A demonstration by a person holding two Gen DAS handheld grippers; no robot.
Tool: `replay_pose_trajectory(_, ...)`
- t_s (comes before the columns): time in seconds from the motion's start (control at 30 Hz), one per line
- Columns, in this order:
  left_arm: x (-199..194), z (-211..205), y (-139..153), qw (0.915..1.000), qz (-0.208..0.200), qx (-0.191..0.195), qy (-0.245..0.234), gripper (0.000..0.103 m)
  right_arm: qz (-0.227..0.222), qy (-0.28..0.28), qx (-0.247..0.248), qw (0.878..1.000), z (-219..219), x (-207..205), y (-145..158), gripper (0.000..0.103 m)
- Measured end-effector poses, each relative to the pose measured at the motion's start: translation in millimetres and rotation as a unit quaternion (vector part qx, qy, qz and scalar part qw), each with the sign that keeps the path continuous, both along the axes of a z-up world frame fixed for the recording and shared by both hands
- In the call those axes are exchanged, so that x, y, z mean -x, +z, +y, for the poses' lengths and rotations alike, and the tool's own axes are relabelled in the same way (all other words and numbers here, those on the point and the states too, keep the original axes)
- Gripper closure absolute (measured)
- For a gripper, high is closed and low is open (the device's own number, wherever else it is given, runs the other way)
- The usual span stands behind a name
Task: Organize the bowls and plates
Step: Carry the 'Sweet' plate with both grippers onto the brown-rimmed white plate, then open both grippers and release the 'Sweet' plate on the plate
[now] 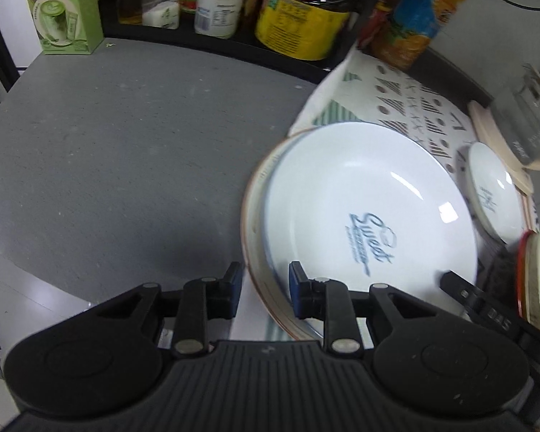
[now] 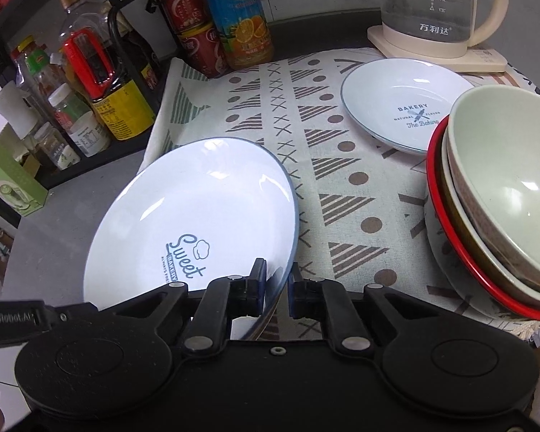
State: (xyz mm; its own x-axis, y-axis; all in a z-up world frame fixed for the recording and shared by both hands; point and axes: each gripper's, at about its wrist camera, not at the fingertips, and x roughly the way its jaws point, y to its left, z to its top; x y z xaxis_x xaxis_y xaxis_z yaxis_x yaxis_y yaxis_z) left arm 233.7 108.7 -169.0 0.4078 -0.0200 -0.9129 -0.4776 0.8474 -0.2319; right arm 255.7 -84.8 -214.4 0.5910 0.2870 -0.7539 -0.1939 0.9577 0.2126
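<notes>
Worktop (image 1: 108, 151): grey, speckled, bare at its left part; patterned cloth (image 2: 306, 180) spread over its right part; green carton (image 1: 63, 7) standing at the far left; black rack (image 1: 212, 41) of bottles and jars along the back edge; cream kettle base (image 2: 435, 50) at the far right corner, partly on the cloth.

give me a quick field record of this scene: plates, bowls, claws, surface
held plate: white "Sweet" plate, tilted, rim in the right claw
plate beneath: brown-rimmed plate, rim between the left claw fingers, jaws opening
other plate: "Bakery" plate, flat on the patterned cloth
bowls: nested stack, right side of cloth
behind: glass kettle
</notes>
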Motion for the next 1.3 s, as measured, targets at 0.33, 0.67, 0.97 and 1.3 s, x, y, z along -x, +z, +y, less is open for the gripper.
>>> replay_pose_trajectory(0.33,-13.2,2.0,-6.5,0.9996,0.018,-0.023,-0.004,0.063,0.014,0.003,0.012,1.0,3.9,-10.9,-5.7,0.089)
replay_pose_trajectory(0.67,-25.8,1.9,-1.0,0.9966,0.06,-0.056,0.0,0.058,0.03,0.022,0.03,0.999,14.0,-14.7,-12.8,0.085)
replay_pose_trajectory(0.97,-64.1,-12.8,30.7,0.9977,0.01,-0.062,-0.026,0.052,-0.012,0.016,0.0,1.0,1.9,-26.1,27.8,0.052)
replay_pose_trajectory(1.3,-109.8,-49.3,42.7,0.9955,-0.018,-0.05,-0.079,0.045,-0.055,-0.035,-0.029,0.997,-35.7,-55.0,59.9,0.04)
